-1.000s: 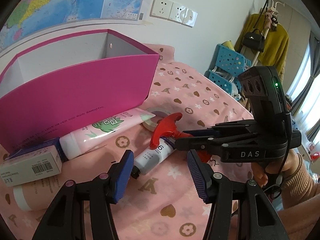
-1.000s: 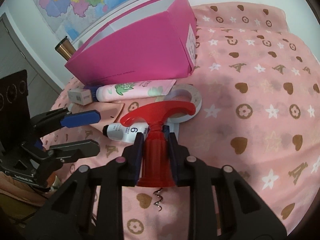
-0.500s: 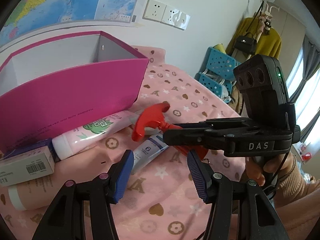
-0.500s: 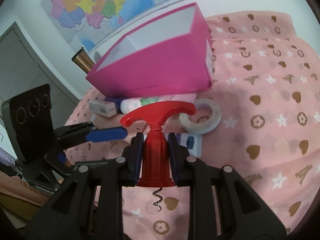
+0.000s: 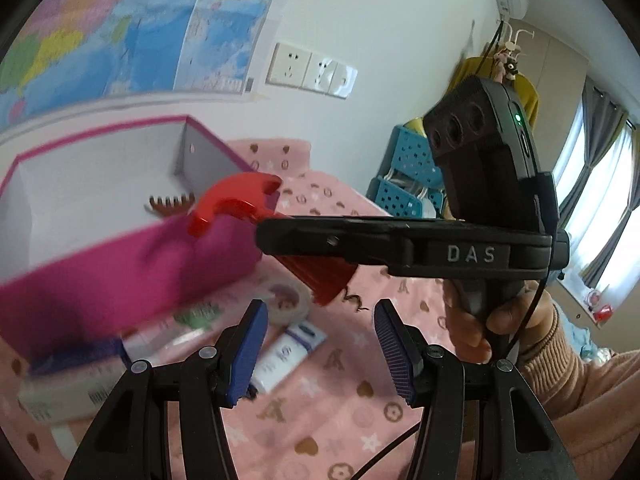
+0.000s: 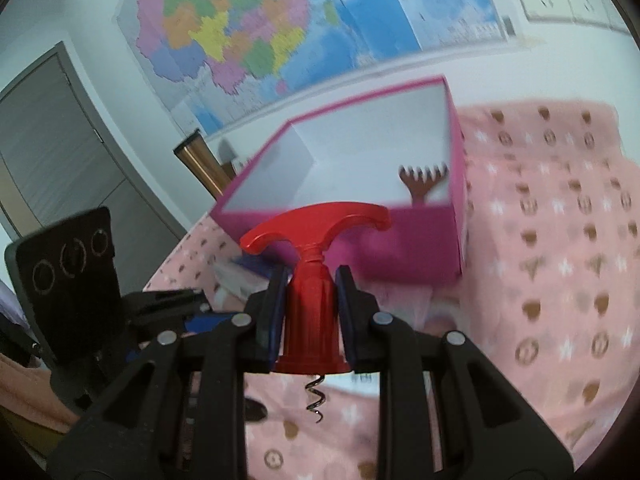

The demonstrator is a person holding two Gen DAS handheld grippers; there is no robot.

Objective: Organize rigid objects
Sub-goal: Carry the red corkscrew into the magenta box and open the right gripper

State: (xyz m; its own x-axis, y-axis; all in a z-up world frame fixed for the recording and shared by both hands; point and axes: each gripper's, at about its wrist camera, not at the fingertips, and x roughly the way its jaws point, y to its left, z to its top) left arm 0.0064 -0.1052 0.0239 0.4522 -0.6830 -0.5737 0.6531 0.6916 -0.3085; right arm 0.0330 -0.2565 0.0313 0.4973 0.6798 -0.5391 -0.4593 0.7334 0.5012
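The corkscrew has risen off the cloth to about the rim of the pink box, so dropping it in looks next. The right gripper clamps its red body, handle forward; the left gripper hangs open and empty.

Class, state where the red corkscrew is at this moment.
The red corkscrew is clamped in the right tongs, held in the air just in front of the pink box, above the pink patterned cloth.
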